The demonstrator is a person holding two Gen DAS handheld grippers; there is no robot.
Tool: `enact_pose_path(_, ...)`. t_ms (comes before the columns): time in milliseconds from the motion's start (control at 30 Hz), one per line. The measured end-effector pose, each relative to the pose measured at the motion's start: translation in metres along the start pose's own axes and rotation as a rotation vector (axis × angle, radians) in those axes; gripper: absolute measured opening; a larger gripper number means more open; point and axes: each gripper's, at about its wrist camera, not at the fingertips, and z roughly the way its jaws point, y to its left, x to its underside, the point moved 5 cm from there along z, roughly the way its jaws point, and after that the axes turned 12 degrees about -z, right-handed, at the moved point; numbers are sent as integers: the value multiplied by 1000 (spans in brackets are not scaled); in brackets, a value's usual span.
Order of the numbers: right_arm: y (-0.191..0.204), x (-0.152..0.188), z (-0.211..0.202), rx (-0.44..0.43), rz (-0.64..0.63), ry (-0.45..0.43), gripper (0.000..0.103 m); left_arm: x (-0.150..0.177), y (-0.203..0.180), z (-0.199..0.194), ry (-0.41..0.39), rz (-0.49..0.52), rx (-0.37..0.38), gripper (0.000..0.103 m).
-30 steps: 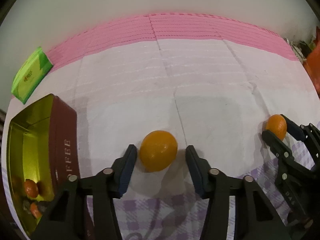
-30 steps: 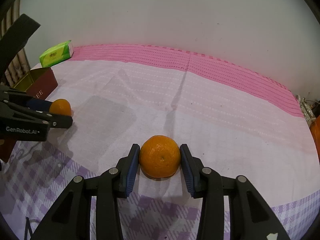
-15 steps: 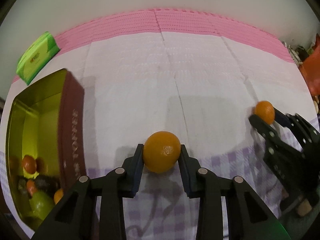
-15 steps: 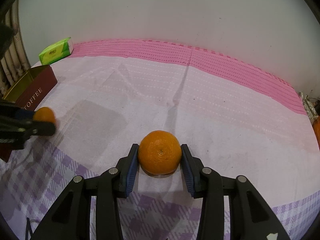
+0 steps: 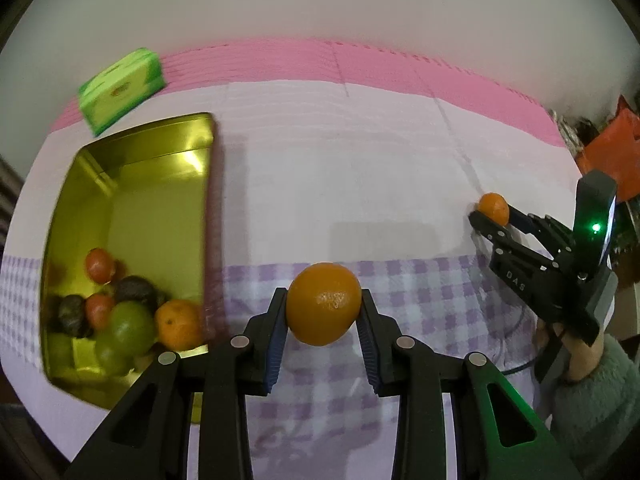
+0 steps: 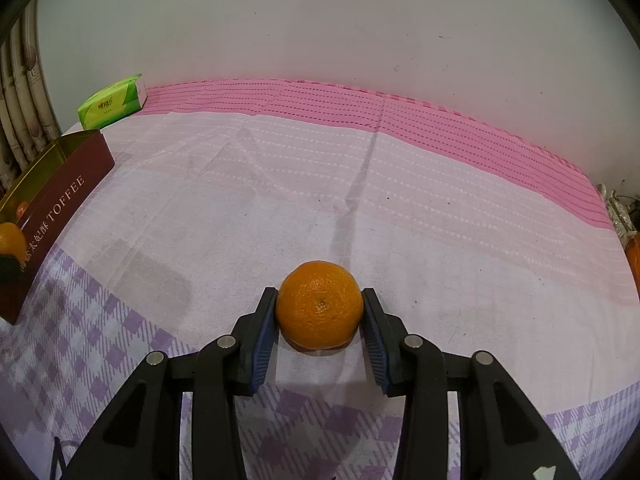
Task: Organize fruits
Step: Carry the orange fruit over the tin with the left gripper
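On the cloth-covered counter [image 5: 360, 152] sits a gold toffee tin [image 5: 132, 168] holding mixed fruit, while the left tongs [image 5: 323, 320] pinch one orange [image 5: 324, 304] beside it and the right tongs [image 6: 319, 314] clamp another orange [image 6: 320, 304] resting on the cloth.

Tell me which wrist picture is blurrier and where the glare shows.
Left wrist view: motion-smeared, worst on the green packet and gold tin, whose inside walls glare. Right wrist view: sharp, evenly lit, with only a soft shadow under the orange.
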Motion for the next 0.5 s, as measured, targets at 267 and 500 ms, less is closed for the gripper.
enact_pose_path(267, 0, 0, 0, 0, 0, 0, 39, -9, 39, -24, -59, -101, -25, 34)
enact_pose_path(500, 1, 0, 0, -3, 4, 0, 39, -18, 68, -41, -99, -154, -61, 34)
